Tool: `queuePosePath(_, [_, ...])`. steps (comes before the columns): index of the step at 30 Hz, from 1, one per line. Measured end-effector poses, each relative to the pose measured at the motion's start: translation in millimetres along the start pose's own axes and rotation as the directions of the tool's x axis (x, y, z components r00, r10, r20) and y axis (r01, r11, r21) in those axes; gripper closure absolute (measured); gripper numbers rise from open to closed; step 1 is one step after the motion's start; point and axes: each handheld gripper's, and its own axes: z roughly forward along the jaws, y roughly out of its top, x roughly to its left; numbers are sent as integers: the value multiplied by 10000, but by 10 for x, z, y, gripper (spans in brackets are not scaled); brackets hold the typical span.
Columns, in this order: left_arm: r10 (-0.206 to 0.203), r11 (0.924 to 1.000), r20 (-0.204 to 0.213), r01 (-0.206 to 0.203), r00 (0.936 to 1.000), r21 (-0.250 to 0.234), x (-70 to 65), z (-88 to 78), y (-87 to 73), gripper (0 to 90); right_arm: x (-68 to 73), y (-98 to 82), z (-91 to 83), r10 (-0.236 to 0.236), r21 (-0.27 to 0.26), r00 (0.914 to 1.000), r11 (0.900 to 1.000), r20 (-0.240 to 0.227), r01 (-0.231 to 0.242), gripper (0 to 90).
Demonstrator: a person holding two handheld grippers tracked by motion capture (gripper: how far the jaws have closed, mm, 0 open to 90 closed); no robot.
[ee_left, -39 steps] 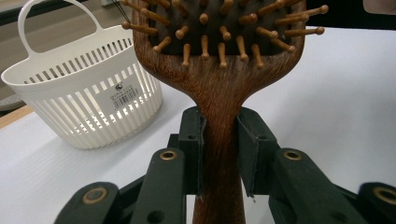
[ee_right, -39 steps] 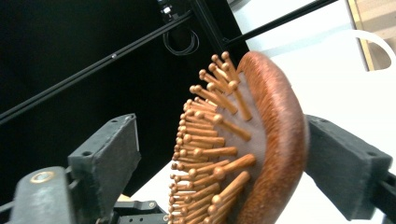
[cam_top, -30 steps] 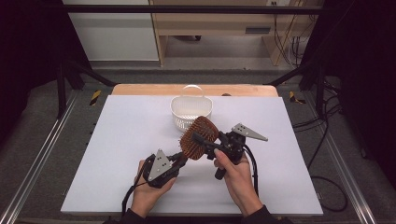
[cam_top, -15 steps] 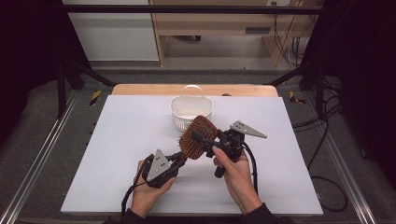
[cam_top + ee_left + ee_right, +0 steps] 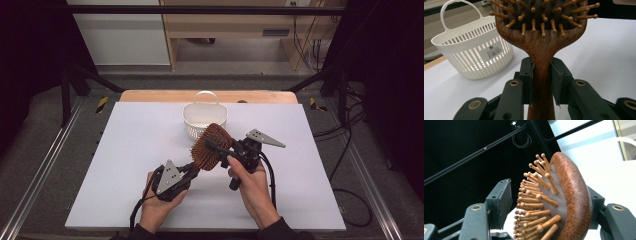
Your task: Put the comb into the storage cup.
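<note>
A wooden paddle hairbrush with wooden pins is held above the white table. My left gripper is shut on its handle; in the left gripper view both pads clamp the handle just below the head. My right gripper straddles the brush head, and its jaws have just been closing. One pad still stands off the pin tips, while the other jaw sits behind the brush's back.
A white slotted basket with a handle stands just beyond the brush, also in the left gripper view. The white tabletop spreads to both sides; dark frame rails run along its edges.
The right gripper's jaws have narrowed slightly around the brush head. Both hands and the brush stay where they were.
</note>
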Motion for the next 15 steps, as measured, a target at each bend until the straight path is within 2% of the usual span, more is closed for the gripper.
queuePosePath(15, [-134,9999,43,135,9999,-82,18,-1,-11,724,-8,-8,18,46,49,10000,10000,-59,-45,430])
